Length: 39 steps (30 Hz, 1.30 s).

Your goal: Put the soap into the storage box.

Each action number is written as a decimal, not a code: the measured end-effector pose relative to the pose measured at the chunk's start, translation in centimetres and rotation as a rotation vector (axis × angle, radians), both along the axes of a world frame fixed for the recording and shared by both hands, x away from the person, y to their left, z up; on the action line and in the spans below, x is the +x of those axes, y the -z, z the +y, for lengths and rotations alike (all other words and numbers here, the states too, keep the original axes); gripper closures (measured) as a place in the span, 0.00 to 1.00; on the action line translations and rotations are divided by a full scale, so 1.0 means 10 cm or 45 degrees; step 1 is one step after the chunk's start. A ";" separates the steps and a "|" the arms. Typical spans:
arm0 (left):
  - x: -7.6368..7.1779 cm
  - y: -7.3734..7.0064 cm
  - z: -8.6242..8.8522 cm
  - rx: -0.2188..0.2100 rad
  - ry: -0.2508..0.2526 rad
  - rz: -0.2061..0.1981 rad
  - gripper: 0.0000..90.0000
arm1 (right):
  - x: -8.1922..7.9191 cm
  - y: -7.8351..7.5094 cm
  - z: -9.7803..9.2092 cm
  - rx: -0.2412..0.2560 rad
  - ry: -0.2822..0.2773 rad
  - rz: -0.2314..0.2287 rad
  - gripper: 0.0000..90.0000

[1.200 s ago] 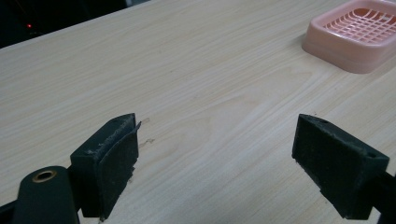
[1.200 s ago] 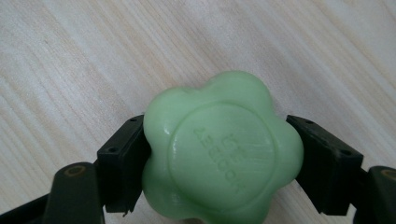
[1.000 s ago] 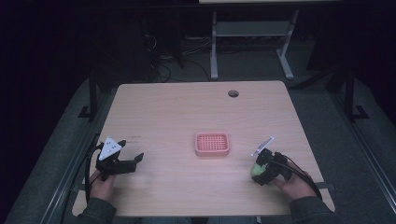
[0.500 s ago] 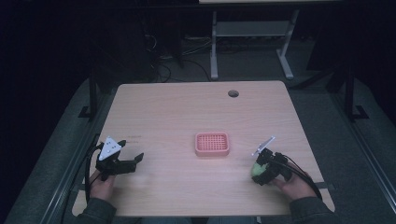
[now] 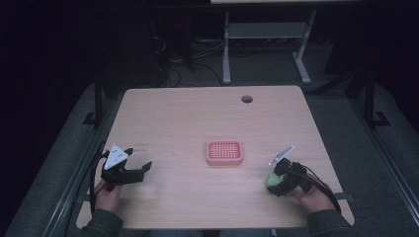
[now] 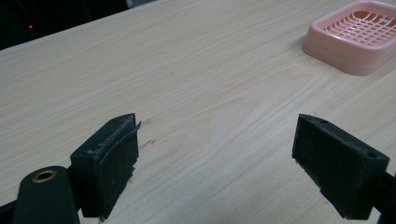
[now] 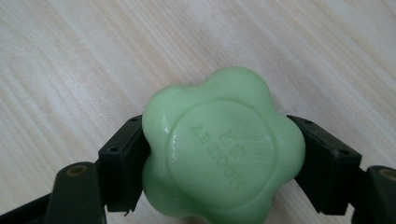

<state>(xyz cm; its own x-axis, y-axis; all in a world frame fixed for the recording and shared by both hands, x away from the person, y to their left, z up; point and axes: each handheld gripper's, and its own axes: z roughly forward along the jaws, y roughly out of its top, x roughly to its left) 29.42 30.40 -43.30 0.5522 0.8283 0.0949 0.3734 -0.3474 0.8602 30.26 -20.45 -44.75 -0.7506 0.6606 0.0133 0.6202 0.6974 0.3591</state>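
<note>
- Soap, a green flower-shaped bar (image 7: 219, 149), is clamped by the right hand-held gripper (image 5: 281, 180).
- Left hand-held gripper (image 5: 129, 173) is held wide apart, empty.
- Placement in the pink slotted plastic dish (image 5: 224, 152) is probably called for next.

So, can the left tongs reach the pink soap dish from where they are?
Probably yes: the left tongs are open and empty, and bare table lies between them and the pink soap dish.

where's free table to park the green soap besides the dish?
Bare wood nearly everywhere: the far half from the pink dish to the cable hole, and the strips between dish and each gripper. Tightest spot is the near right corner, where the right gripper holds the soap.
</note>
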 end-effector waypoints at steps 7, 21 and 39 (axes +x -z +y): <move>0.00 0.00 0.00 -0.002 0.000 -0.001 0.16 | 0.01 -0.10 0.09 -0.027 -0.030 -0.020 0.29; 0.00 -0.01 0.00 -0.005 0.005 -0.004 0.16 | 0.17 -0.30 0.27 -0.024 -0.100 -0.044 0.29; -0.01 -0.02 0.01 -0.014 -0.001 0.006 0.16 | 0.40 -0.48 0.43 0.026 -0.141 -0.046 0.29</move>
